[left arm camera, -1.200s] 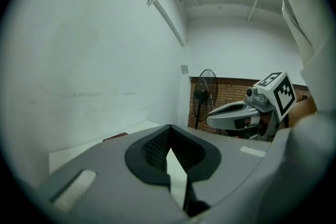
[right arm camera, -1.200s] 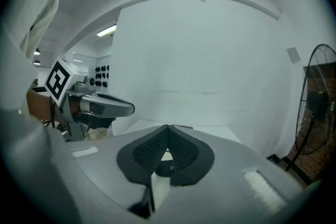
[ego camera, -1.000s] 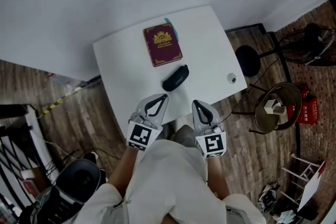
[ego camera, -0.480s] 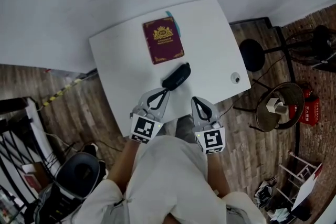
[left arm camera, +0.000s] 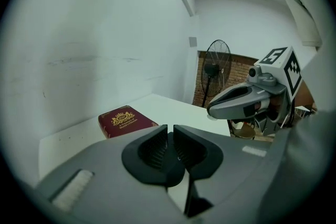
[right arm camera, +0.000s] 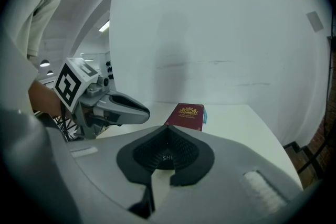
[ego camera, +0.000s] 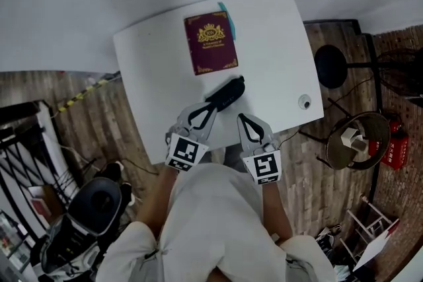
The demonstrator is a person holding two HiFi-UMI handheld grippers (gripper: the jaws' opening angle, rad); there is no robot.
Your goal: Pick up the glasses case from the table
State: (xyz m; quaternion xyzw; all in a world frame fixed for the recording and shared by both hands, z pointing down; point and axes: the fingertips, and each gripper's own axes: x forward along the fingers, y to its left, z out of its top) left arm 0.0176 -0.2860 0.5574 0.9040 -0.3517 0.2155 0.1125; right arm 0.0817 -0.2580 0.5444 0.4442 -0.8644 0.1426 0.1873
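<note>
In my head view the glasses case [ego camera: 225, 94] lies on the table [ego camera: 277, 36], at 1 o'clock just off the left gripper [ego camera: 211, 107] and 11 o'clock of the right gripper [ego camera: 242, 118]. I can't tell if it touches the left tips. The left jaws have just been opening to an empty slit, and the right jaws are pressed together. Both gripper views hide the case and show only the maroon book [left arm camera: 126, 119].

Head view overhead, gripper views low, sharing table [ego camera: 277, 36]

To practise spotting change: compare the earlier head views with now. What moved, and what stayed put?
Both grippers moved forward over the table toward the glasses case; the left gripper now reaches near its end, its jaws just opening, nothing between them. Nothing was grasped. The right gripper is shut; case and red book lie unmoved.
</note>
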